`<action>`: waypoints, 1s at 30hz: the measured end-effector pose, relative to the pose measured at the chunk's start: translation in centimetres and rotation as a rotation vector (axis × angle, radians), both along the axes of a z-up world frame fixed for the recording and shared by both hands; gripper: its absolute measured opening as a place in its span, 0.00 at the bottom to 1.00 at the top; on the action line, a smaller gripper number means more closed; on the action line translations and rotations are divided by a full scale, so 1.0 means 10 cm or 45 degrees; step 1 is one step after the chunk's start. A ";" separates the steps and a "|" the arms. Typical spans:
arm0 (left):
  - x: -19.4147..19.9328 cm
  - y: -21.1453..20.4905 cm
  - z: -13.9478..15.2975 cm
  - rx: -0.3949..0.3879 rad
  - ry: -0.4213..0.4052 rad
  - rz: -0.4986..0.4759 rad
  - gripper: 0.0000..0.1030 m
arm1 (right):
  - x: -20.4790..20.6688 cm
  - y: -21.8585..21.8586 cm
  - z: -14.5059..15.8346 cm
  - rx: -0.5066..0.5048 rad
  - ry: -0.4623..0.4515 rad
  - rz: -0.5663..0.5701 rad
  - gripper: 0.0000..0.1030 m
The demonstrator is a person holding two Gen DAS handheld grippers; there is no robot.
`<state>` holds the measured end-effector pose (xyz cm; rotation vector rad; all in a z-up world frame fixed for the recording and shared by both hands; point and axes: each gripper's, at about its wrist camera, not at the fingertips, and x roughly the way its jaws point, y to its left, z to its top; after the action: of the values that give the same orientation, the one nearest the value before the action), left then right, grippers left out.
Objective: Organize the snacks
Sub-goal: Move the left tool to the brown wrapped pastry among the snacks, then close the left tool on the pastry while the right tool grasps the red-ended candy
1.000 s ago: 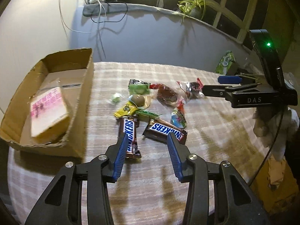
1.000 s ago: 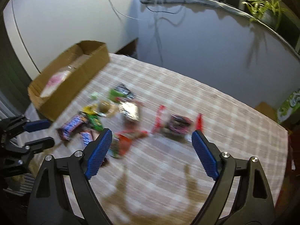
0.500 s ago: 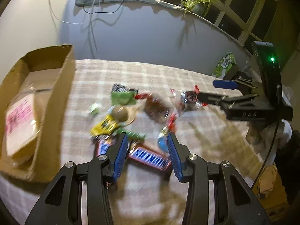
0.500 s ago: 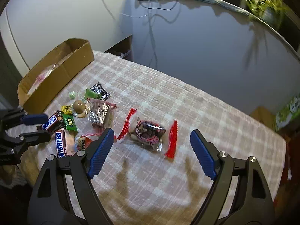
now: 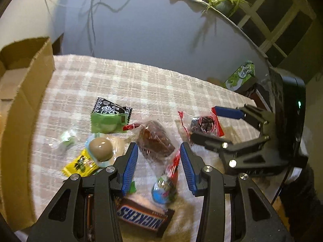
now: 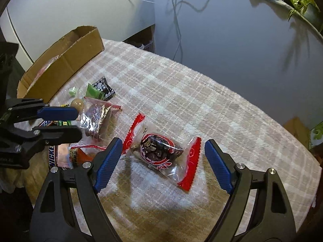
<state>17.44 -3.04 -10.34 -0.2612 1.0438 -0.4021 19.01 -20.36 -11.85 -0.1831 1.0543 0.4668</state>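
Left wrist view: the left gripper [image 5: 159, 166] is hovering with its blue jaws spread and nothing in them, lined up on a clear-wrapped dark brown snack [image 5: 155, 139] that's sitting on the plaid tabletop [image 5: 141, 84], with a brown Snickers bar [image 5: 142, 217] lying right under the jaws and the brown cardboard box [image 5: 22, 100] sitting off to the left. Right wrist view: the right gripper [image 6: 162, 164] is hanging with its jaws spread wide either side of a clear packet with red ends and dark filling [image 6: 161, 148], not touching it as far as I can tell.
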 end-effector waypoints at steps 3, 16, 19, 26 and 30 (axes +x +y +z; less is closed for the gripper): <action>0.07 -0.01 -0.05 -0.023 0.030 0.013 0.41 | 0.01 0.03 -0.05 0.013 0.015 0.016 0.84; 0.27 -0.06 -0.13 0.000 0.068 0.003 0.51 | -0.01 0.02 -0.06 0.037 0.018 0.016 0.78; 0.33 -0.10 -0.14 0.010 0.061 0.003 0.49 | -0.02 0.03 -0.06 0.029 0.016 0.017 0.78; 0.35 -0.16 -0.17 -0.008 0.061 0.005 0.40 | -0.01 0.01 -0.05 0.042 0.014 0.019 0.65; 0.32 -0.25 -0.15 0.015 0.032 -0.022 0.38 | -0.01 -0.05 -0.03 0.077 0.025 -0.002 0.61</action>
<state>20.59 -5.59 -11.84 -0.2476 1.0735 -0.4089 18.87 -20.87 -12.17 -0.1243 1.0581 0.4994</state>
